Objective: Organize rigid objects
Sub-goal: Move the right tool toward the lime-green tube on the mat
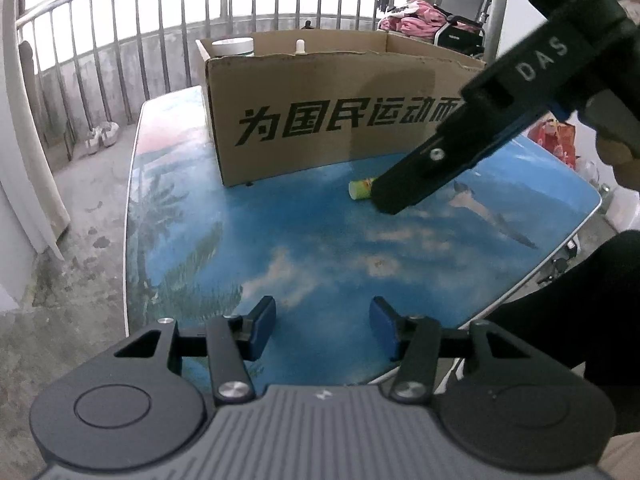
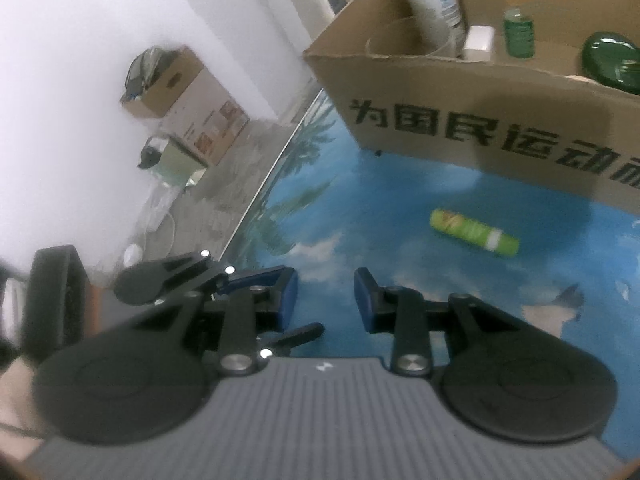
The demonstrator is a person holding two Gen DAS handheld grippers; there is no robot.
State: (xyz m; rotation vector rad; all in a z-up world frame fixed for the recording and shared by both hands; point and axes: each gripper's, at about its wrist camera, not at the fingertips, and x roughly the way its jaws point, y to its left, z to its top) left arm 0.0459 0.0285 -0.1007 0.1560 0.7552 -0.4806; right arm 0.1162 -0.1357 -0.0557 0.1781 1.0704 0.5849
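Observation:
A green tube (image 2: pixel 474 232) lies on its side on the blue sky-print table (image 2: pixel 400 184), just in front of an open cardboard box (image 2: pixel 460 120) printed with black characters. My right gripper (image 2: pixel 326 300) hovers short of the tube and to its left, open with a narrow gap and nothing between the blue pads. In the left wrist view the right gripper (image 1: pixel 394 196) reaches down from the upper right and hides most of the tube (image 1: pixel 362 189). My left gripper (image 1: pixel 323 320) stands open and empty over the table's near part, facing the box (image 1: pixel 320 120).
Inside the box stand a white bottle (image 2: pixel 434 4), a small white carton (image 2: pixel 478 42), a green dropper bottle (image 2: pixel 518 28) and a dark green item (image 2: pixel 612 60). The table's left edge (image 1: pixel 130 220) drops to a concrete floor. A metal railing (image 1: pixel 160 40) runs behind.

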